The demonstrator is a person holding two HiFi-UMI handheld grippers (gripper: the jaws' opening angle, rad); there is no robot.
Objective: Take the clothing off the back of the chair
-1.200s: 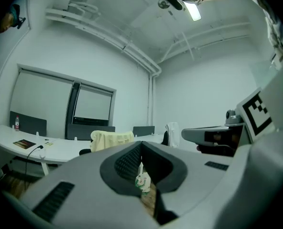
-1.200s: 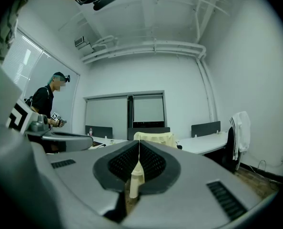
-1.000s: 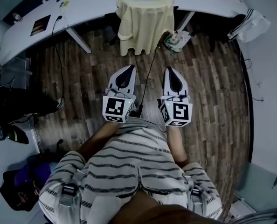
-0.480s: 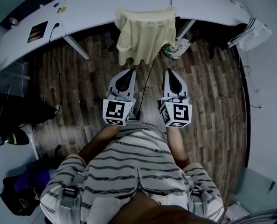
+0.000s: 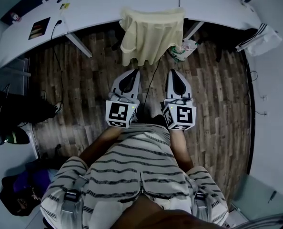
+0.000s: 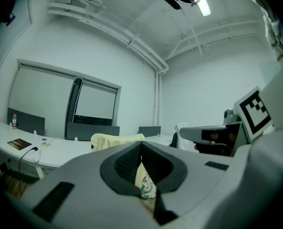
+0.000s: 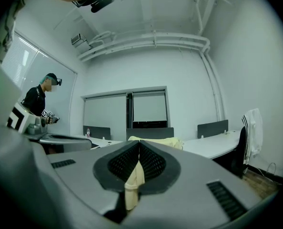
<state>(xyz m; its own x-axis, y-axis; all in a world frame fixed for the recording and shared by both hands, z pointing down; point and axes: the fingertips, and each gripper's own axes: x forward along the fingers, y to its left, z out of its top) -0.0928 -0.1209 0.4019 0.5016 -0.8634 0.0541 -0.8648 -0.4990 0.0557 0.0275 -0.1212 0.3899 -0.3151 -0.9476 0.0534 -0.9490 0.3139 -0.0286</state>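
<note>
Ahead of both grippers, well apart from their tips, a pale yellow garment (image 5: 151,32) hangs over the back of a dark chair (image 5: 114,32) that is pushed in at a long, smooth white desk (image 5: 98,6). The cloth is soft and limp: it caps the top edge in a rounded fold and drops in loose vertical creases to an uneven hem above the floor.

The left gripper (image 5: 131,70) and the right gripper (image 5: 174,71) are side by side and level, two grey wedge-shaped shells that taper forward, each with a black-and-white marker cube at its rear. In the left gripper view the jaws are pressed together with nothing clamped between them — the ribbed black pads meet in a thin seam, and only a sliver of the distant yellow cloth shows below it. The right gripper view shows the same: matte grey casing, textured dark pads closed on each other, empty.

Below the grippers lies a floor (image 5: 84,80) of dark, grainy wood planks, and a thin black cable (image 5: 153,75) runs between the two noses toward the desk. Far off to the right of the right gripper, a white jacket (image 5: 261,35) with black stripes is draped over another seat.
</note>
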